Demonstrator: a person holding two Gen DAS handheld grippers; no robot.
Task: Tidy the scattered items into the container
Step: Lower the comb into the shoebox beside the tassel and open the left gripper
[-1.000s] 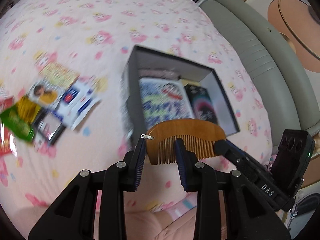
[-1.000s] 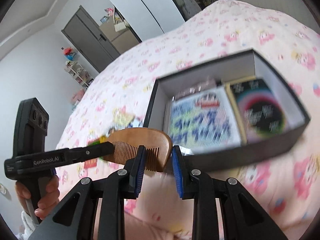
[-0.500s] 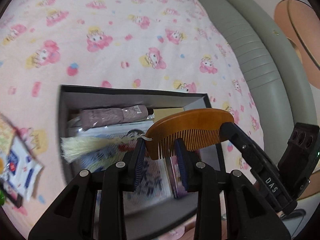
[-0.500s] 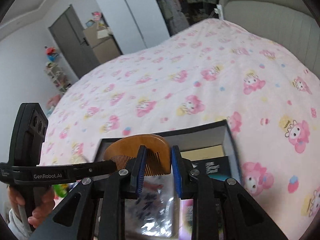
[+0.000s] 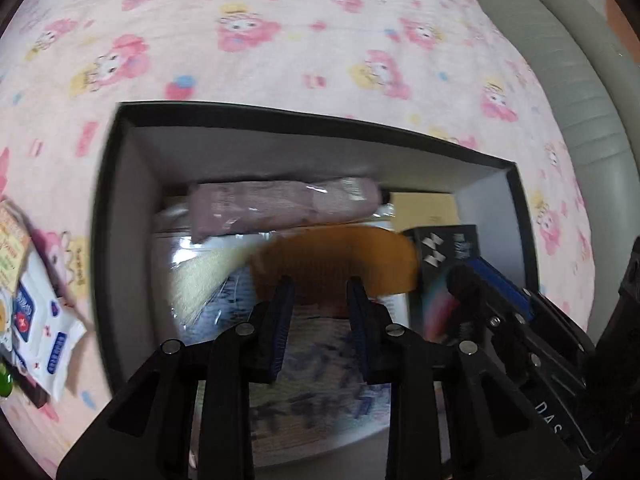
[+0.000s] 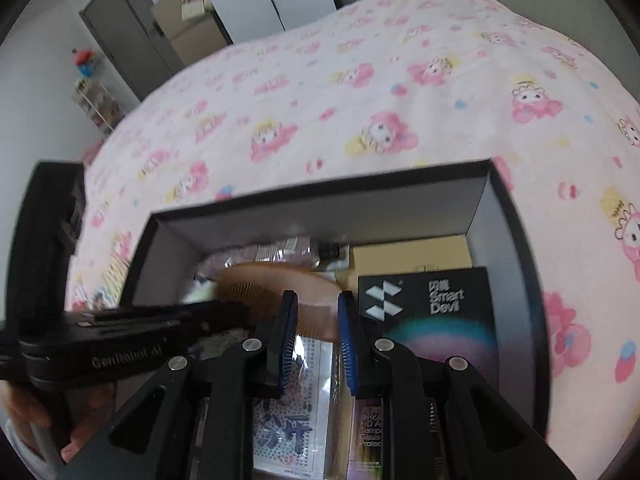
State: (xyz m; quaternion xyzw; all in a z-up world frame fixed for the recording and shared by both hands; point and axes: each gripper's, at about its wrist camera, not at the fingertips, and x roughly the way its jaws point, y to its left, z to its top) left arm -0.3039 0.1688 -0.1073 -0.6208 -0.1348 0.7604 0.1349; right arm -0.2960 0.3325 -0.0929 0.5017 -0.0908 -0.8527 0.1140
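Observation:
The wooden comb shows blurred, low inside the black box, over the packets, with its cream tassel trailing left. My left gripper hangs just above it, jaws closing, a narrow gap between them and no pad pressing on the comb. My right gripper is also closing; the comb's end shows beyond its tips, ungripped. In the left wrist view the right gripper stands clear of the comb's right end. The left gripper reaches the comb's toothed side; contact is unclear.
The box holds a mauve packet, a black "Smart Devil" carton and a blue-patterned pack. Loose packets lie on the pink bedcover left of the box. A grey padded headboard runs along the right.
Both grippers came over the box and sank toward it with the comb. The right gripper's tip, earlier on the comb's end, now stands apart from it; the comb is blurred.

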